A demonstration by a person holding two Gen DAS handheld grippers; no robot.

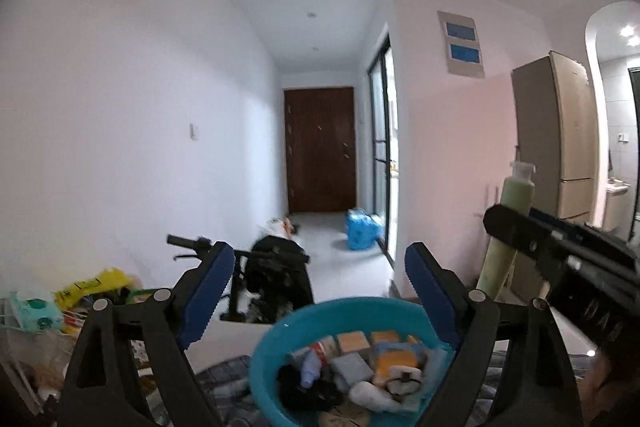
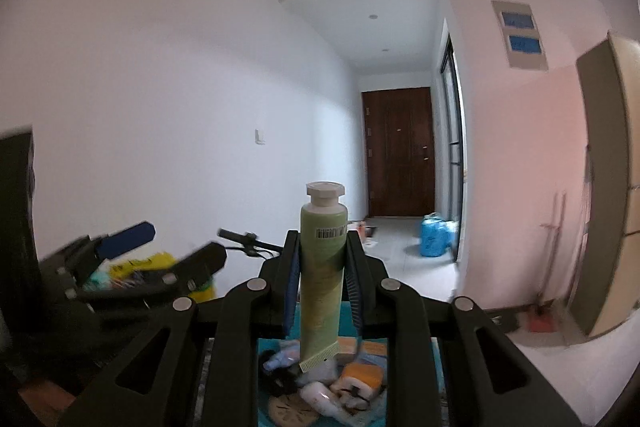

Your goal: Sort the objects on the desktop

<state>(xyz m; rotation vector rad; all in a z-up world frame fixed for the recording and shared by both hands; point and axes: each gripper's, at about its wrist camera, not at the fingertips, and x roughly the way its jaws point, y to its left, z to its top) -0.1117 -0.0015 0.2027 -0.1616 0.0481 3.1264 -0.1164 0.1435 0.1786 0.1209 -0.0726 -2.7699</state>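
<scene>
Below both grippers sits a teal basin (image 1: 264, 359) heaped with small things: orange-topped sponges (image 1: 390, 361), a grey pad, a small bluish bottle (image 1: 310, 371), white rolled pieces and something black. Above it, the right gripper (image 2: 323, 291) points level and pinches a pale green tube (image 2: 322, 267) at mid-length between its blue pads (image 2: 290, 291); the tube stands upright, white cap on top, crimped end hanging over the basin. Beside it, the left gripper (image 1: 320, 283) also points roughly level, jaws spread wide and empty. A yellow bag (image 1: 96, 285) lies off to the left.
</scene>
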